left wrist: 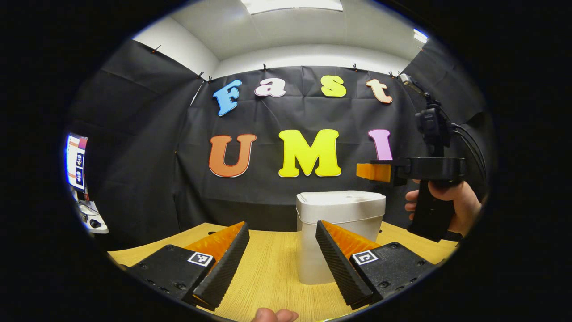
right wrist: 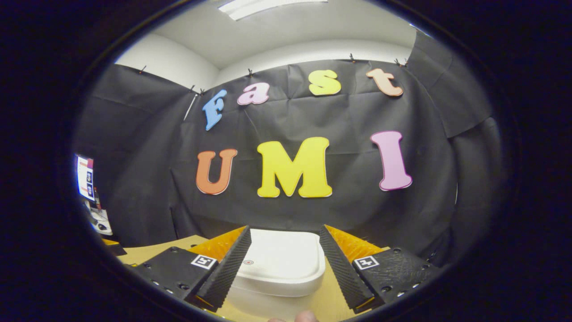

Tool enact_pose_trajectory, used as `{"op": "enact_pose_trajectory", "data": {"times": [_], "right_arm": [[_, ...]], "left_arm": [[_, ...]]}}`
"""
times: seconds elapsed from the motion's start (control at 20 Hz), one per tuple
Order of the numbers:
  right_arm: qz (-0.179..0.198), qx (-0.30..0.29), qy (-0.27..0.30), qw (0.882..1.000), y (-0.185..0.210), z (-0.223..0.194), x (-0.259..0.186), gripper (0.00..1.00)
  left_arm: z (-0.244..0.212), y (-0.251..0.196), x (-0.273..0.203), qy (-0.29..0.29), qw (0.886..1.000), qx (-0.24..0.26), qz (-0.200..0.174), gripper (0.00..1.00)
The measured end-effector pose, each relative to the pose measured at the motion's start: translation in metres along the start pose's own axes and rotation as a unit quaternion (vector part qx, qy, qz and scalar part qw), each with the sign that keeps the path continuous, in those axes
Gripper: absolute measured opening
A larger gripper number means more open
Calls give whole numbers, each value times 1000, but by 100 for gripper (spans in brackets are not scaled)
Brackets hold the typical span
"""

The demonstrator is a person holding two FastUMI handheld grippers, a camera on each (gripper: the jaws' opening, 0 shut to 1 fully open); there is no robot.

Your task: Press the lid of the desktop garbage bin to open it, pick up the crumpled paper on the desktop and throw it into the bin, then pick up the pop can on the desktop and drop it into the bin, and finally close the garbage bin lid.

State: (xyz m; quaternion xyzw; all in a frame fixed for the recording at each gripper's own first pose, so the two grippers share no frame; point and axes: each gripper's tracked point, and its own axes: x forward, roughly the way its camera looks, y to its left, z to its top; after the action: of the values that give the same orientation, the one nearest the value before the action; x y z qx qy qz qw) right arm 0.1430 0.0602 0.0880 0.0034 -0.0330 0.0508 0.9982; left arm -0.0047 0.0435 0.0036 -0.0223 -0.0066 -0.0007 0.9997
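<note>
The bin (left wrist: 340,232) is standing upright on the table (left wrist: 268,277), its lid (left wrist: 342,199) lying flat and shut on top. In the left gripper view the left gripper (left wrist: 282,264) is sitting low over the table with its jaws spread wide and nothing between them; the bin is showing at about 1 o'clock from the gap, partly behind the finger on that side and apart from it. At 3 o'clock in that view a hand (left wrist: 449,201) is gripping the handle of the right gripper (left wrist: 373,172), which is hanging above and just beside the bin, level with the wall cloth; from this side angle I cannot tell its opening. A monitor (left wrist: 76,162) is glowing at 9 o'clock.

In the right gripper view the right gripper (right wrist: 284,264) is looking down over the lid (right wrist: 279,261), jaws gaping wide and holding nothing. The lid is lying between the two fingers at 6 o'clock, with a small round mark near its front edge by the finger at 7 o'clock. Whether the fingers are touching the lid is unclear. The table (right wrist: 147,255) is peeking out at 8 o'clock.
</note>
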Motion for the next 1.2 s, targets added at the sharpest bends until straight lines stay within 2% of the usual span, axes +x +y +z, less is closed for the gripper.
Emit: {"op": "enact_pose_trajectory", "data": {"times": [0.25, 0.5, 0.7, 0.95, 1.05, 1.2], "right_arm": [[-18, 10, -6, 1000, -32, -5, -45, 97], [-49, -5, -8, 999, -56, -39, -99, 96], [-61, -36, -16, 997, -56, -68, -138, 96], [-62, -46, -44, 996, -41, -66, -161, 96], [-68, -31, -50, 996, -42, -64, -163, 96], [-77, -13, -48, 996, -43, -73, -168, 95]], "left_arm": [[4, -5, 1, -4, 1000, -2, -4, 96], [2, -12, -4, -11, 1000, 1, -10, 97], [-6, -21, -19, -14, 999, -18, -23, 97], [-28, -19, -25, 1, 1000, -16, -14, 97], [-22, -13, -30, -8, 1000, -2, -6, 97], [-18, -17, -35, -10, 1000, -14, -18, 97]]}}
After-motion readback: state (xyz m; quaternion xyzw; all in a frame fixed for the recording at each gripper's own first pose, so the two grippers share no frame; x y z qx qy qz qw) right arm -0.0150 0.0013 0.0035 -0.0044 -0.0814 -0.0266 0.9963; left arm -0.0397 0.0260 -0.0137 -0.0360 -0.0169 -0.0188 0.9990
